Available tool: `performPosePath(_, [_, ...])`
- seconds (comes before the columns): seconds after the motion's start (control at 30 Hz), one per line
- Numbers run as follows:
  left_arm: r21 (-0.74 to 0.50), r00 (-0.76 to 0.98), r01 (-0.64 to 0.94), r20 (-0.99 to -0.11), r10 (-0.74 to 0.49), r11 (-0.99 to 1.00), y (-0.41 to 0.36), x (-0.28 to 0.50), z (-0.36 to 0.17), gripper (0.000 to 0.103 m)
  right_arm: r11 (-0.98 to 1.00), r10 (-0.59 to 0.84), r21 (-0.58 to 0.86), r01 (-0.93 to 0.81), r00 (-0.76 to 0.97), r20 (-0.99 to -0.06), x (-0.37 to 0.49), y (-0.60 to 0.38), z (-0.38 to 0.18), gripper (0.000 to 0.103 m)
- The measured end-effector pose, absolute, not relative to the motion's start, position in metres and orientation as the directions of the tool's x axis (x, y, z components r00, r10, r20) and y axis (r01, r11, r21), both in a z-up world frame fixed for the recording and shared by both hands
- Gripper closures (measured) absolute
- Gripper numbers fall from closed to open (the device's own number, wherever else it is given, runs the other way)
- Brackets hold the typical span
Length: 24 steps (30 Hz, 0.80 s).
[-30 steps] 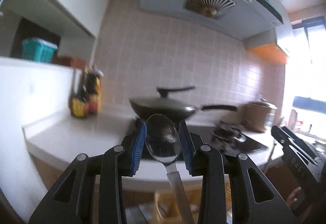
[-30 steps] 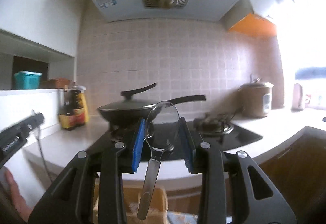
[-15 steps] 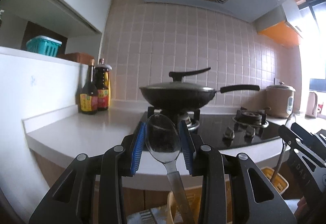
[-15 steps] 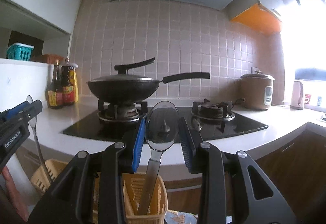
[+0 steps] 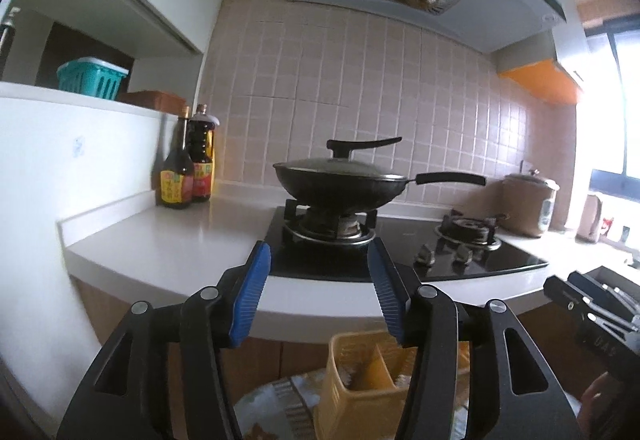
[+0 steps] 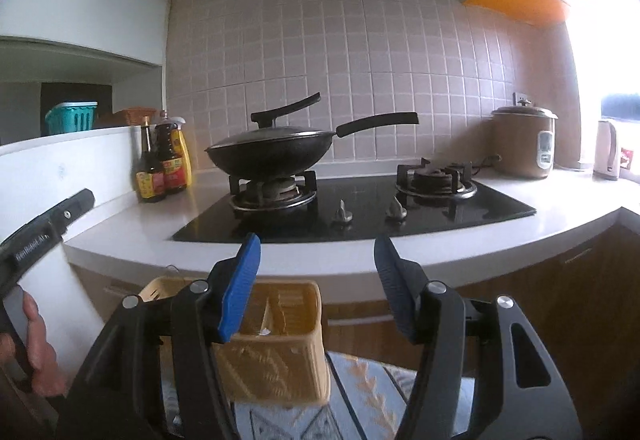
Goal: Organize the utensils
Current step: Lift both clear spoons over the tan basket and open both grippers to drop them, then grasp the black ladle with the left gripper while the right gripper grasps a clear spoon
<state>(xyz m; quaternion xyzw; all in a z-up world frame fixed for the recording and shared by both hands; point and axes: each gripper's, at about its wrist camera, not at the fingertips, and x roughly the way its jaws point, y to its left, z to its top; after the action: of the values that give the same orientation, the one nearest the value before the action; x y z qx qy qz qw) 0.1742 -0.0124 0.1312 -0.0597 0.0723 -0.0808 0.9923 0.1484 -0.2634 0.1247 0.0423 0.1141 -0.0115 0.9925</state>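
Note:
My left gripper (image 5: pixel 318 290) is open and empty, its blue pads wide apart above a yellow woven utensil basket (image 5: pixel 360 384) with inner dividers. My right gripper (image 6: pixel 316 280) is also open and empty, just above the same basket (image 6: pixel 276 356). No spoon shows in either gripper; something glints inside the basket in the right wrist view, too small to identify. The right gripper's body (image 5: pixel 592 316) shows at the right edge of the left wrist view, and the left gripper's body (image 6: pixel 44 232) at the left edge of the right wrist view.
A white counter (image 6: pixel 400 256) holds a black gas hob (image 6: pixel 360 211) with a lidded wok (image 6: pixel 272 155). Sauce bottles (image 6: pixel 162 163) stand at the left, a brown rice cooker (image 6: pixel 524 143) at the right. A patterned cloth (image 6: pixel 360 400) lies under the basket.
Both grippers held a spoon upright between their pads; both have opened, and the spoons are gone from them. Both grippers have risen above the basket.

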Motion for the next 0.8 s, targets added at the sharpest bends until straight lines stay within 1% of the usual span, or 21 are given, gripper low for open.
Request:
performPosePath(0.1, [-0.157, 0.962, 0.178, -0.181, -0.206, 0.971, -0.002, 0.158, 0.14, 0.049, 0.997, -0.001, 0.072, 0.021, 0.964, -0.266, 0.128, -0.263, 0.13, 0.047])
performPosePath(0.23, [-0.208, 0.936, 0.21, -0.239, -0.258, 0.955, 0.009, 0.141, 0.148, 0.049, 0.996, 0.034, 0.087, -0.006, 0.948, -0.315, 0.107, -0.262, 0.135, 0.047])
performPosePath(0.4, [-0.236, 0.917, 0.224, -0.278, -0.287, 0.946, 0.017, 0.122, 0.151, 0.048, 0.996, 0.058, 0.087, -0.028, 0.932, -0.357, 0.085, -0.256, 0.139, 0.047])
performPosePath(0.43, [-0.233, 0.912, 0.221, -0.294, -0.286, 0.947, 0.017, 0.12, 0.15, 0.045, 0.996, 0.061, 0.087, -0.031, 0.927, -0.37, 0.084, -0.255, 0.139, 0.047])
performPosePath(0.47, [-0.233, 0.905, 0.215, -0.317, -0.283, 0.948, 0.017, 0.118, 0.148, 0.044, 0.996, 0.066, 0.086, -0.035, 0.918, -0.392, 0.082, -0.253, 0.138, 0.047])
performPosePath(0.53, [-0.251, 0.875, 0.213, -0.381, -0.299, 0.944, 0.018, 0.119, 0.139, 0.044, 0.996, 0.076, 0.075, -0.047, 0.891, -0.447, 0.082, -0.249, 0.133, 0.047])
performPosePath(0.6, [-0.273, 0.829, 0.223, -0.452, -0.33, 0.936, 0.017, 0.124, 0.126, 0.044, 0.997, 0.081, 0.055, -0.061, 0.844, -0.53, 0.085, -0.243, 0.122, 0.047])
performPosePath(0.63, [-0.286, 0.786, 0.225, -0.513, -0.347, 0.932, 0.015, 0.131, 0.114, 0.044, 0.996, 0.086, 0.052, -0.069, 0.823, -0.561, 0.089, -0.241, 0.117, 0.047])
performPosePath(0.67, [-0.288, 0.752, 0.228, -0.555, -0.357, 0.93, 0.012, 0.136, 0.104, 0.044, 0.995, 0.095, 0.052, -0.08, 0.791, -0.604, 0.093, -0.24, 0.11, 0.047])
performPosePath(0.7, [-0.29, 0.711, 0.232, -0.601, -0.365, 0.929, 0.009, 0.143, 0.091, 0.044, 0.993, 0.115, 0.06, -0.1, 0.743, -0.659, 0.098, -0.237, 0.099, 0.047])
performPosePath(0.73, [-0.288, 0.682, 0.235, -0.632, -0.368, 0.929, 0.006, 0.147, 0.082, 0.044, 0.99, 0.135, 0.074, -0.117, 0.71, -0.691, 0.102, -0.236, 0.092, 0.047])
performPosePath(0.8, [-0.272, 0.582, 0.251, -0.724, -0.369, 0.929, -0.005, 0.161, 0.051, 0.044, 0.979, 0.198, 0.127, -0.158, 0.613, -0.765, 0.113, -0.233, 0.07, 0.047])
